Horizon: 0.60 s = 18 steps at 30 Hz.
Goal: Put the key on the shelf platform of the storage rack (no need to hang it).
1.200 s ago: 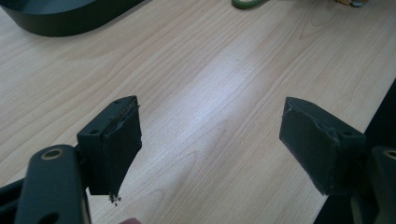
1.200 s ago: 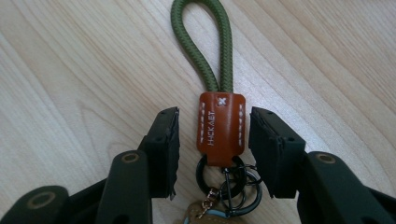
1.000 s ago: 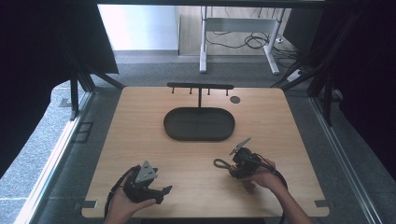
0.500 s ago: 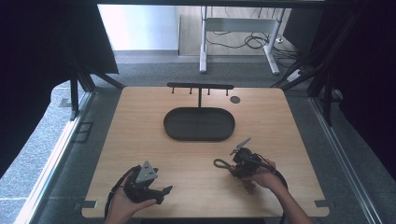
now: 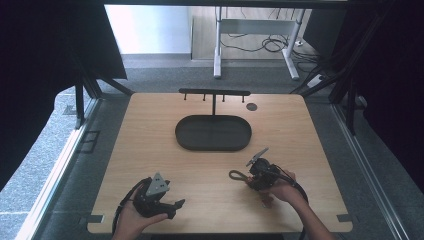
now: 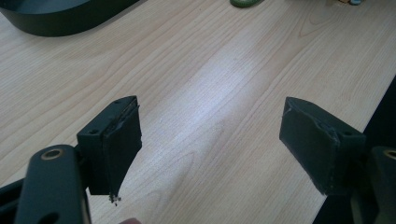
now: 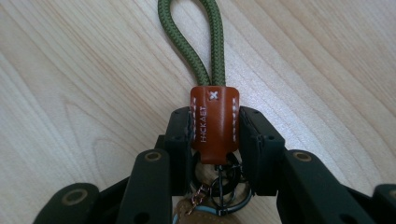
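Observation:
A keychain lies at the table's front right: an olive-green cord loop, a brown leather tab and dark metal rings behind it. My right gripper is shut on the leather tab, low over the wood. From above, the right gripper points left, and the cord loop sticks out of it. My left gripper rests at the front left, pointing right. In its own view the left gripper stands open over bare wood, holding nothing.
A black oval tray sits mid-table, its edge also in the left gripper view. Behind it stands a black rack with small hooks. A small dark disc lies at the back right. Bare wood separates the two grippers.

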Motion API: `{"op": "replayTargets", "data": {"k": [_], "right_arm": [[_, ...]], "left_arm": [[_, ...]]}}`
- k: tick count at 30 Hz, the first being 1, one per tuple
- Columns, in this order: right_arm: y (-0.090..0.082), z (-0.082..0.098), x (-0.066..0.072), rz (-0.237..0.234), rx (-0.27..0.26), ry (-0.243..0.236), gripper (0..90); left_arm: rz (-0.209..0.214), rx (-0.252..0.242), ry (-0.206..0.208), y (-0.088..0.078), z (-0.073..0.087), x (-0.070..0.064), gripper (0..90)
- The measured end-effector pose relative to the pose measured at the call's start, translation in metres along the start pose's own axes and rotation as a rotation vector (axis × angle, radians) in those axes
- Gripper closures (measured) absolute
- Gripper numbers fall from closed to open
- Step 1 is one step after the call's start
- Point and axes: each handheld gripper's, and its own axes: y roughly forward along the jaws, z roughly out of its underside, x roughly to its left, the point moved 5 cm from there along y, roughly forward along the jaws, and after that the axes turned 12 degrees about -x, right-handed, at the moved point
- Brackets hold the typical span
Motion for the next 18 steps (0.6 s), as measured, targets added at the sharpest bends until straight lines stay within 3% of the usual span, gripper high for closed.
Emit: {"op": "replayTargets", "data": {"k": [18], "right_arm": [[-0.036,-0.020,0.001,0.016,-0.086,-0.015,66.6]], "left_arm": [[0.000,-0.001,0.000,0.000,0.000,0.000,21.3]]}}
